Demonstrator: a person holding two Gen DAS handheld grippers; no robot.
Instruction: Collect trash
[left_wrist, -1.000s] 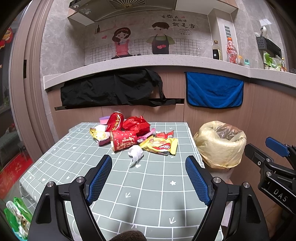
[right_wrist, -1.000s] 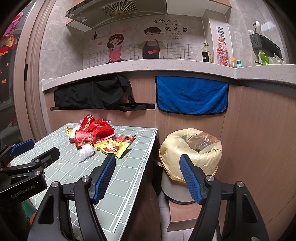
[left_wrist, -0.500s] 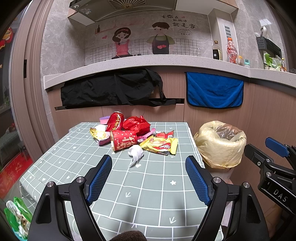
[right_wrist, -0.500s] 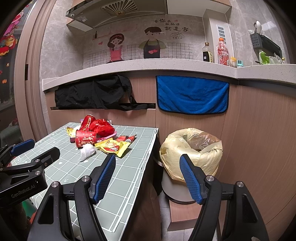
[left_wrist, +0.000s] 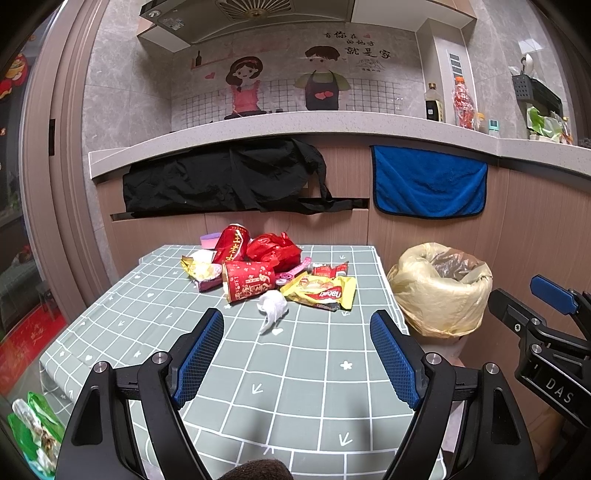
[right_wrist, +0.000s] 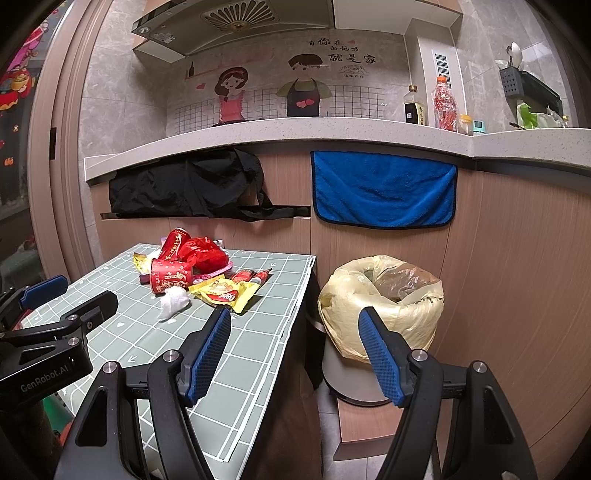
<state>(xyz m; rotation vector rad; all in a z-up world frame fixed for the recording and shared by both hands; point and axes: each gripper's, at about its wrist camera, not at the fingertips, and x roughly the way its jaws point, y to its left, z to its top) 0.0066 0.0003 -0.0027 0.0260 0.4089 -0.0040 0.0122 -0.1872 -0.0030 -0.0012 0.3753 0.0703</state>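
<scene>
Awaiting collection: a litter pile is being left untouched at the far end of the table (left_wrist: 314, 373).
Litter items: a red can (left_wrist: 232, 243), a red paper cup (left_wrist: 248, 281) on its side, a red plastic bag (left_wrist: 272, 251), a yellow snack wrapper (left_wrist: 325, 291) and a crumpled white tissue (left_wrist: 272, 305), nearest the grippers, are being shown close together.
Bin: a yellow-lined trash bin (right_wrist: 384, 295) is being shown on the floor just beside the table's right edge.
Left gripper (left_wrist: 297, 356): being held wide open over the near tabletop, with nothing between the pads.
Right gripper (right_wrist: 295, 354): being held wide open and empty, between table edge and bin.
Progress: judged as not yet begun; every visible piece is being counted as remaining.
Obscured: the bin's contents are being hidden by crumpled liner; small wrappers behind the cup are not being resolved.
</scene>
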